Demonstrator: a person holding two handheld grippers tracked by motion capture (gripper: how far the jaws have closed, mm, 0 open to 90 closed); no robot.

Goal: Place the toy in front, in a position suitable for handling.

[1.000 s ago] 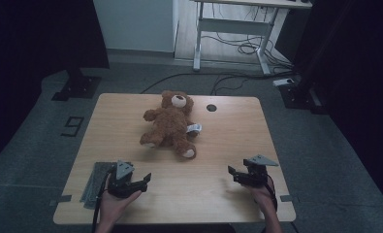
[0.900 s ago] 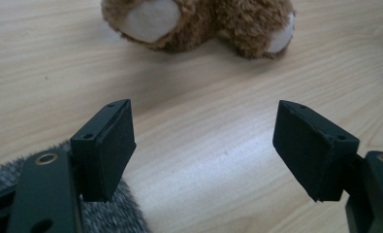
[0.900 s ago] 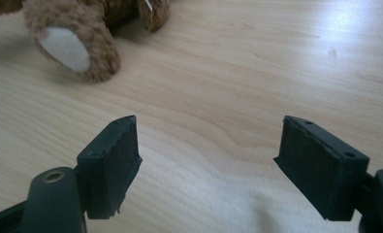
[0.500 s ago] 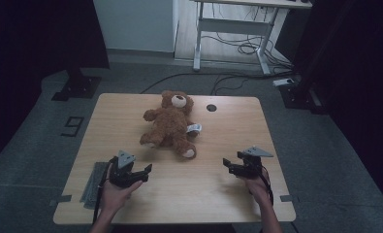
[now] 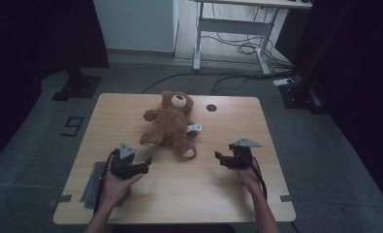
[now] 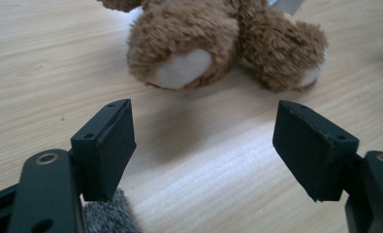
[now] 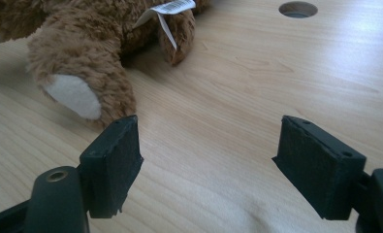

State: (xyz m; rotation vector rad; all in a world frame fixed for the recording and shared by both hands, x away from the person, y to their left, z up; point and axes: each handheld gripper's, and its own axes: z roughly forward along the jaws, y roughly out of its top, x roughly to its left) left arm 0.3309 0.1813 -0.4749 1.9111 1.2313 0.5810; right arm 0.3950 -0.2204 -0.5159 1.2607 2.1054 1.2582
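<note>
You are at a light wooden table point(image 5: 218, 189) in a dim room with a grey floor. Behind the table stands a white desk frame point(image 5: 230, 36) with black cables point(image 5: 237, 48) lying under it.

A brown teddy bear point(image 5: 172, 124) lies on its back in the middle of the table, a little toward the far side. Its head points away from you and its feet point toward you. A small white tag point(image 5: 195, 128) sticks out at its side. A round hole point(image 5: 211, 108) is in the tabletop, just past the bear and to its right.

Your left gripper point(image 5: 143, 165) is near the bear's foot on the left side, but not touching it. In the left gripper view its jaws stand wide apart with nothing between them, and the bear's cream foot pad point(image 6: 182, 70) is just ahead. A bit of grey fuzzy stuff point(image 6: 106, 216) peeks out at the bottom, below the left jaw; you cannot tell what it is.

Your right gripper point(image 5: 219, 158) is close to the bear's other foot, also not touching. In the right gripper view its jaws are wide apart and hold nothing. The foot pad point(image 7: 72, 97) sits just past the left jaw.

A flat grey thing point(image 5: 93, 182) lies on the table under your left arm.
</note>
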